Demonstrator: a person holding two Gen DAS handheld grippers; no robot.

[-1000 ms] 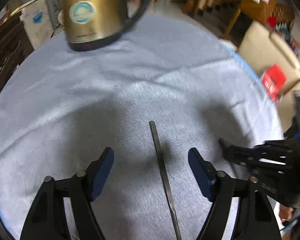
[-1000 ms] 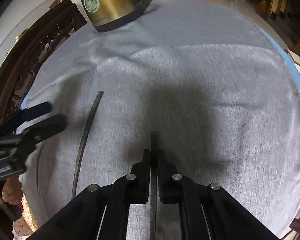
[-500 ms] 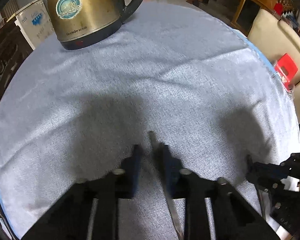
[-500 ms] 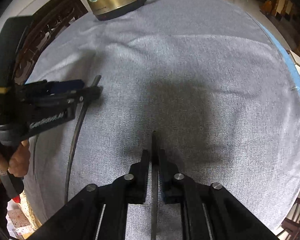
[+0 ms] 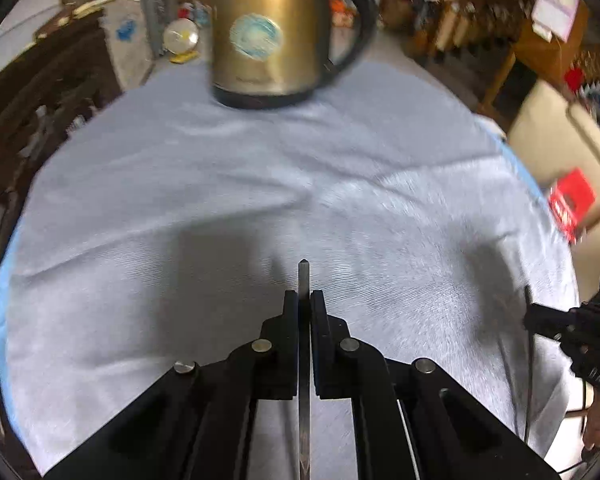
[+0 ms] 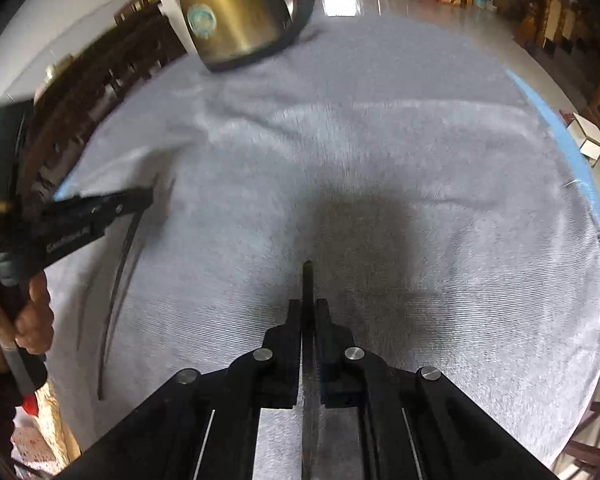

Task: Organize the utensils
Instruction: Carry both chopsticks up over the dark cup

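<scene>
Below my jaws spreads the grey cloth (image 5: 220, 208) over the round table, wrinkled and shadowed. Well ahead of both sets of fingers stands the brass kettle (image 5: 268, 36) with its dark handle, blurred in both views. My left gripper (image 5: 304, 300) has just been closing, and its jaws are now clenched on a thin metal utensil (image 5: 303, 280) — the tip pokes out just past the fingertips, the rest runs back between the pads. My right gripper (image 6: 309, 308) is likewise clamped on a second slim utensil (image 6: 308, 280), its tip just ahead of the jaws.
</scene>
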